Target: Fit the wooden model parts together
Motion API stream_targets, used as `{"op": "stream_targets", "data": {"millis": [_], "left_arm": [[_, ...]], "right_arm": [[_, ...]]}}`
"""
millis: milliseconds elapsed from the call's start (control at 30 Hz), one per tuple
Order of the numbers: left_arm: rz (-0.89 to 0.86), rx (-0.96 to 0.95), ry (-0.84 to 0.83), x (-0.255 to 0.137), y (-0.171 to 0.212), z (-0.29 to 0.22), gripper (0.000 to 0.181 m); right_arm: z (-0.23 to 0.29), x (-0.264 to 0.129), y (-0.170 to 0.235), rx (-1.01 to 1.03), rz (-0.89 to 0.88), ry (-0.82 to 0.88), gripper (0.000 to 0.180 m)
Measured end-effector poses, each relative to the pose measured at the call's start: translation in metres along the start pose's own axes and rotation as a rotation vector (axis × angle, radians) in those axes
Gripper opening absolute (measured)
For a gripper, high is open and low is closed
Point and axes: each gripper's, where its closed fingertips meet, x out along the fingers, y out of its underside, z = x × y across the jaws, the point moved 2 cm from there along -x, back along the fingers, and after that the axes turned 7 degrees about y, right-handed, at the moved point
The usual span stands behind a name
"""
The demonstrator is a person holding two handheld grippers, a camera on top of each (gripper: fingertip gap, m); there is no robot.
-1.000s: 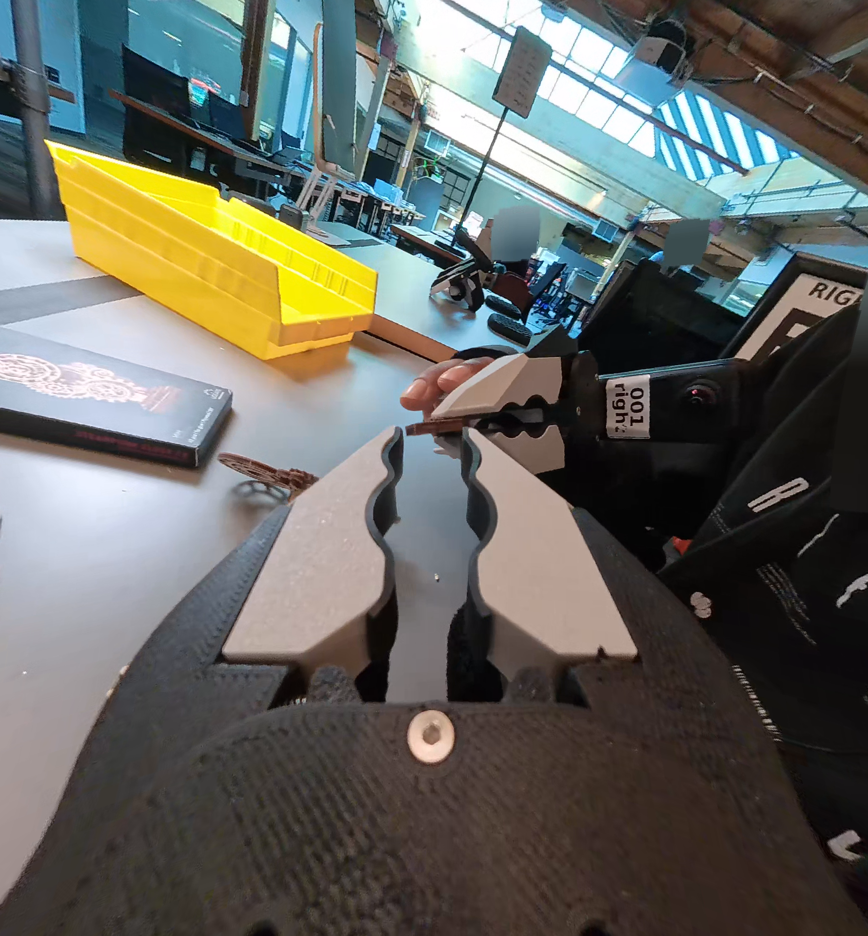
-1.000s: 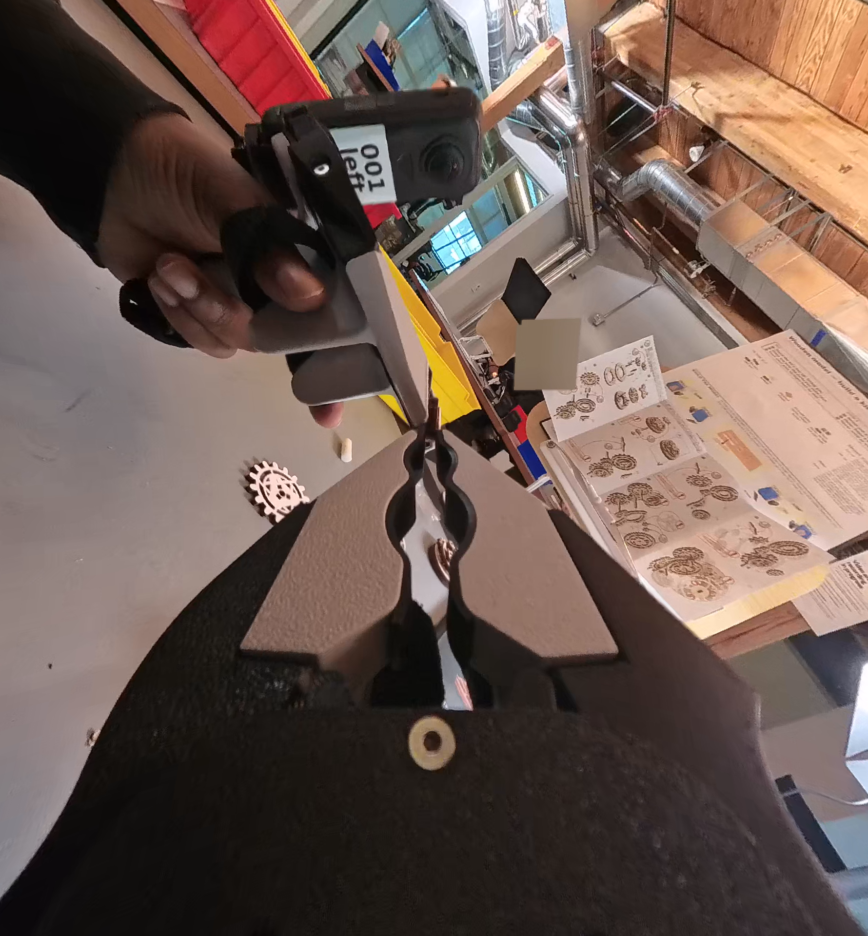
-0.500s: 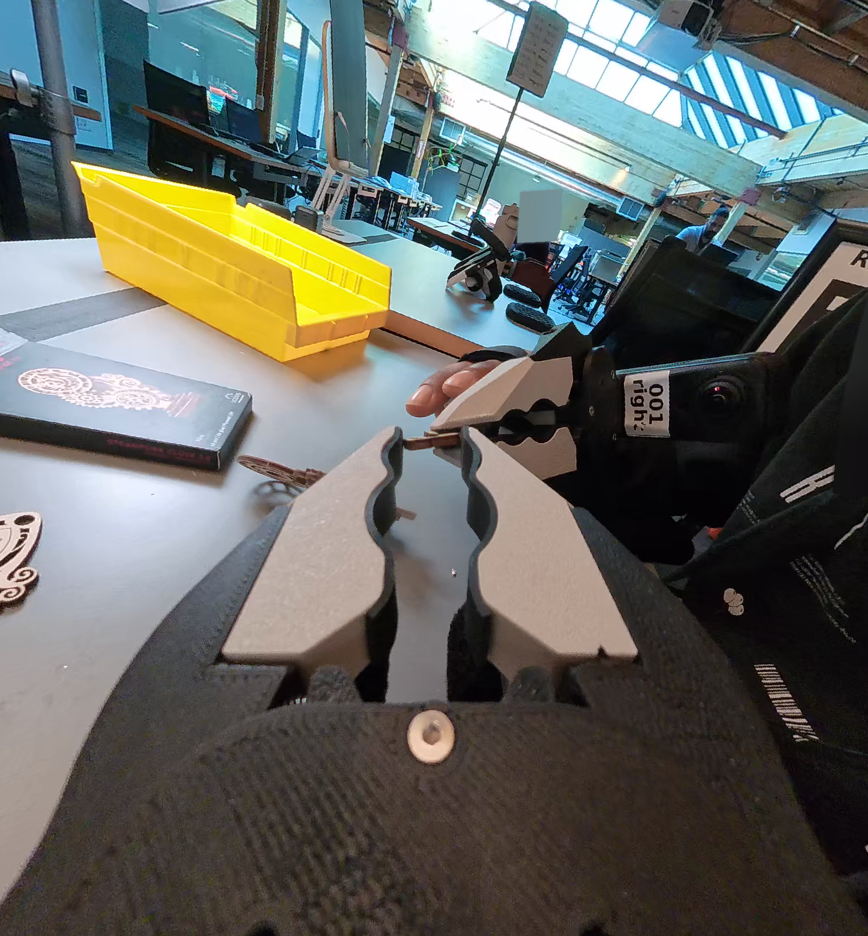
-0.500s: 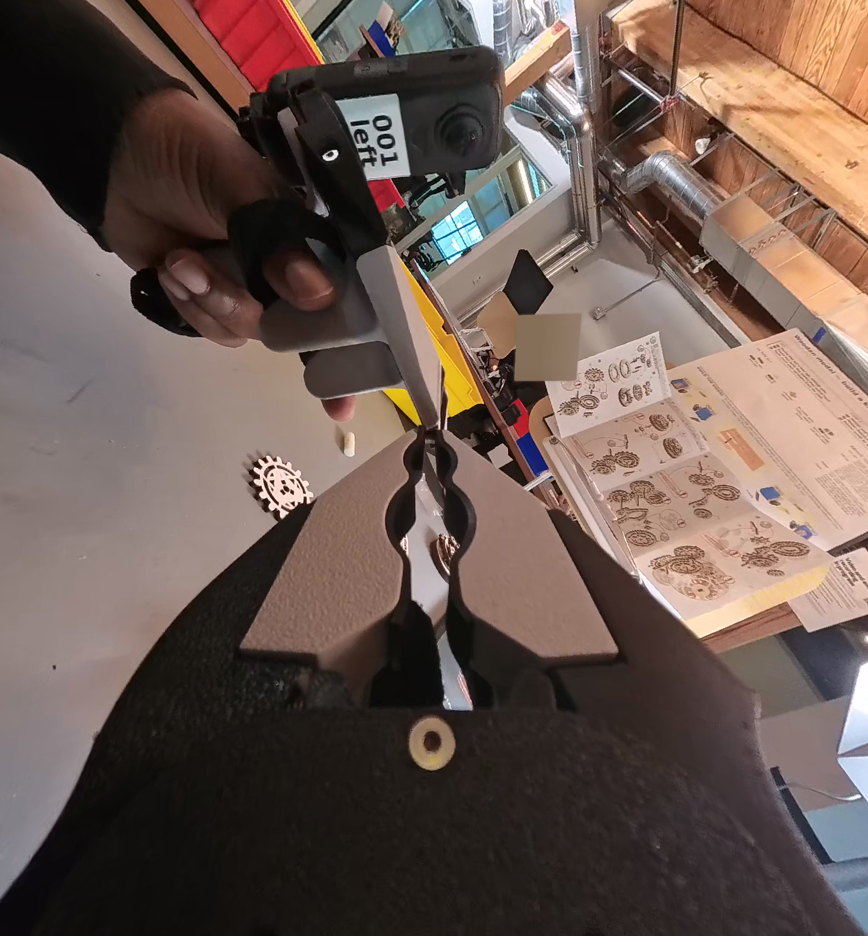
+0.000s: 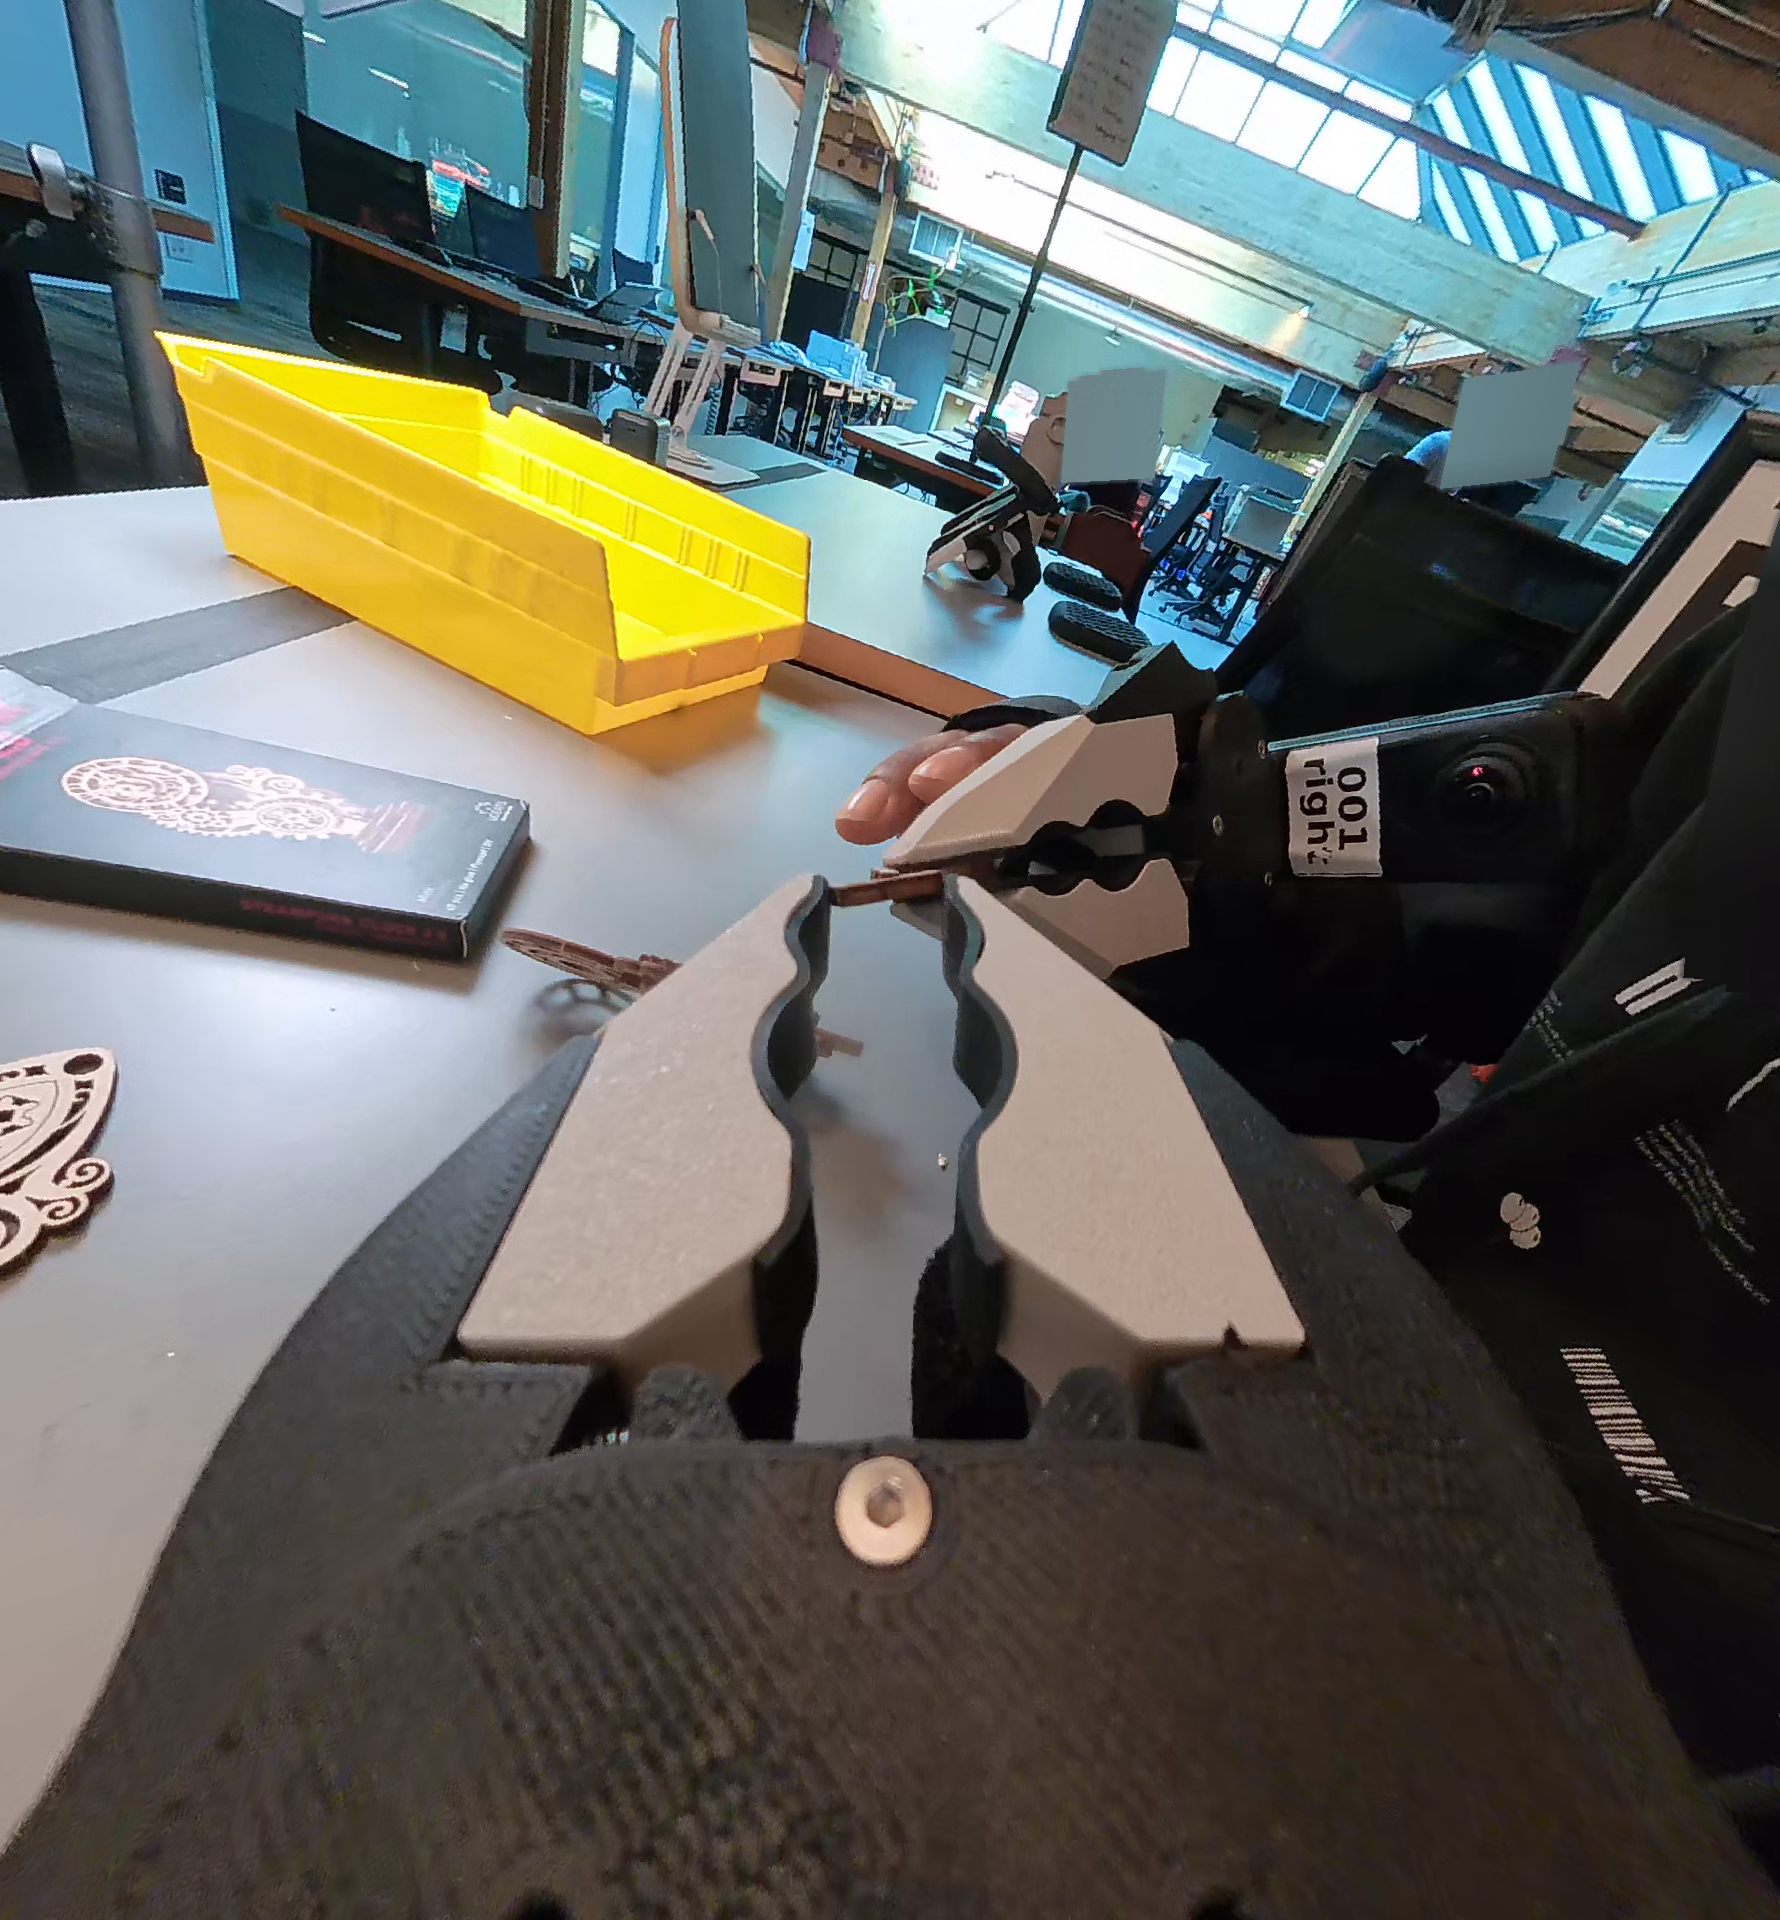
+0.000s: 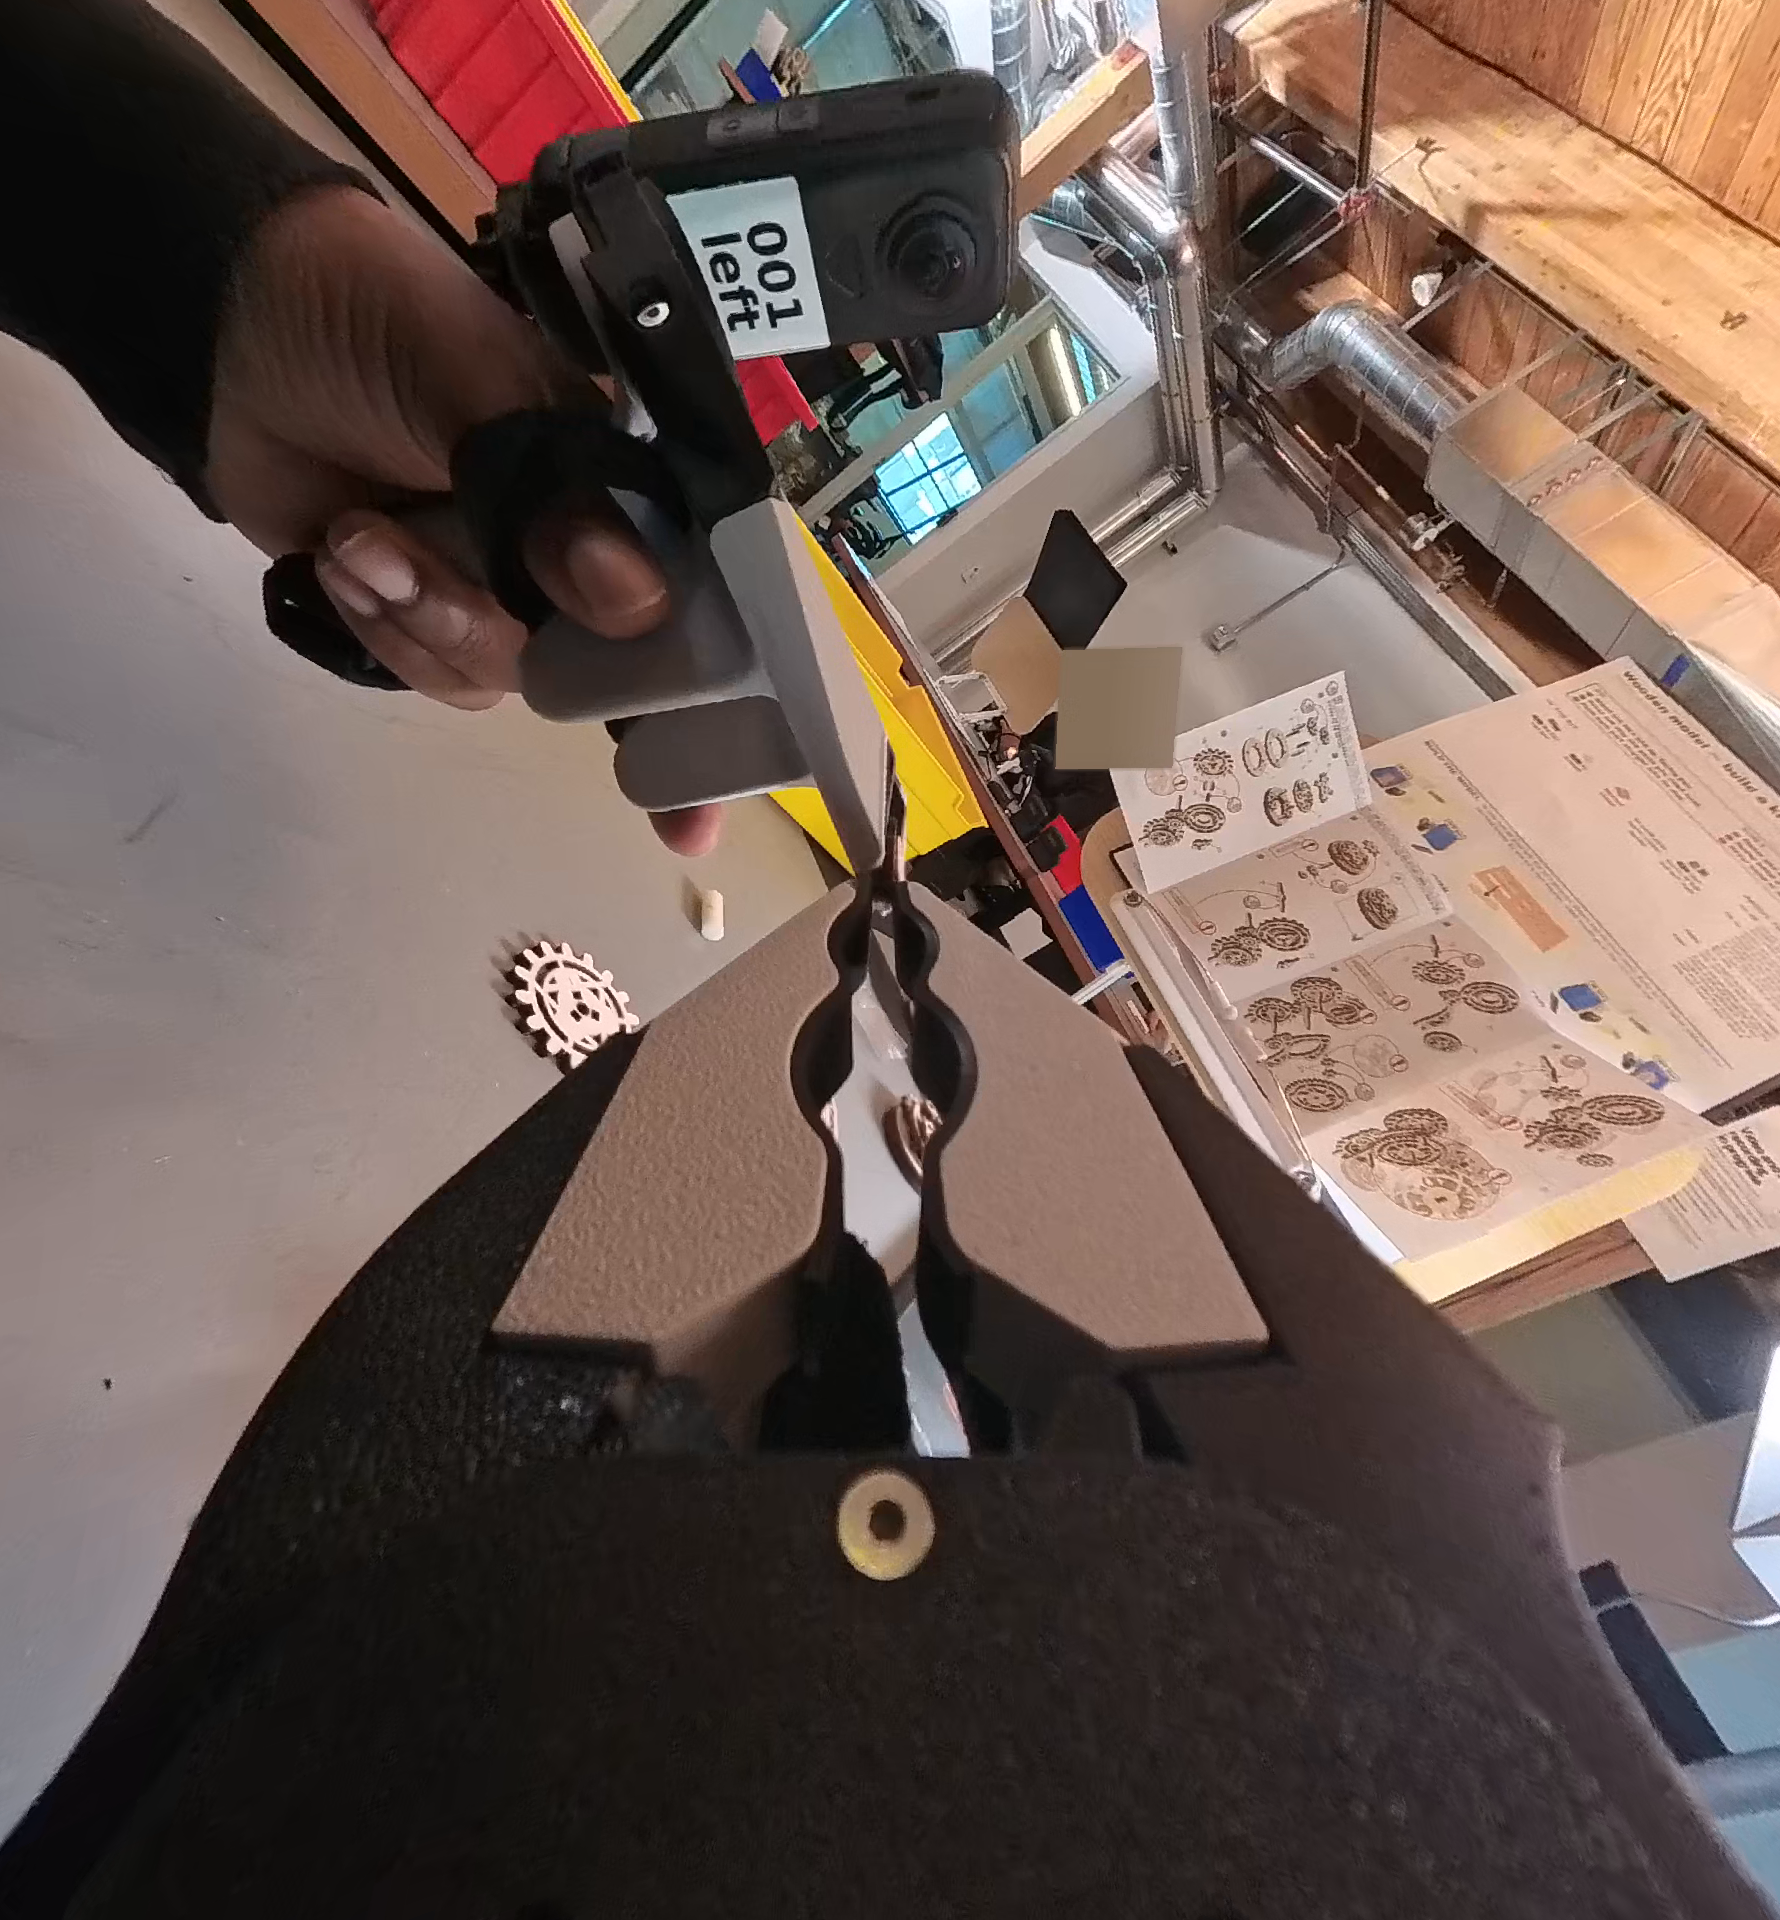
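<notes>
A small brown wooden part [image 5: 886, 888] spans the gap between the fingertips of my left gripper [image 5: 884, 896], which is closed on its two edges. My right gripper [image 5: 901, 886] comes in from the right and is shut flat on the same part's right end, a hand behind it. In the right wrist view my right gripper [image 6: 881, 883] pinches the thin part [image 6: 893, 810] edge-on, tip to tip with the left gripper [image 6: 878, 847], held by a hand. Both are a little above the grey table [image 5: 242, 1091]. Whether this is one part or two joined, I cannot tell.
On the table lie an ornate wooden plate [image 5: 3, 1153], a dark wooden gear piece [image 5: 585, 951], a tiny wooden bit [image 5: 836, 1041], a pale gear [image 6: 569, 997] and a peg [image 6: 707, 914]. A black box [image 5: 221, 831], a yellow bin [image 5: 491, 540] and instruction sheets [image 6: 1437, 987] are around. Less than 4 cm separates the two grippers' tips.
Both grippers stay locked tip to tip on the wooden part. The left wrist view has swung left, so more of the ornate plate and box shows. A tiny bit now shows under the left fingers.
</notes>
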Motion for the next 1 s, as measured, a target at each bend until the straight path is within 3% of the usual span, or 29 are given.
{"op": "stream_targets", "data": {"millis": [200, 400, 467, 600, 1000], "left_arm": [[0.057, 0.062, -0.042, -0.001, 0.003, 0.002, 0.019], [0.17, 0.429, -0.254, -0.013, -0.001, 0.011, 0.019], [0.204, 0.539, -0.294, -0.011, 0.0, 0.009, 0.019], [0.261, 0.675, -0.346, -0.004, 0.006, 0.006, 0.019], [0.268, 0.678, -0.352, -0.003, 0.006, 0.005, 0.019]], "right_arm": [[0.002, 0.001, 0.003, 0.082, 0.013, -0.033, 0.002], [-0.012, 0.001, 0.01, 0.908, 0.031, -0.279, 0.032], [-0.014, 0.003, 0.007, 1.061, 0.022, -0.318, 0.037], [-0.005, 0.008, 0.001, 1.11, 0.044, -0.326, 0.035], [0.0, 0.01, 0.003, 1.167, 0.066, -0.332, 0.027]]}}
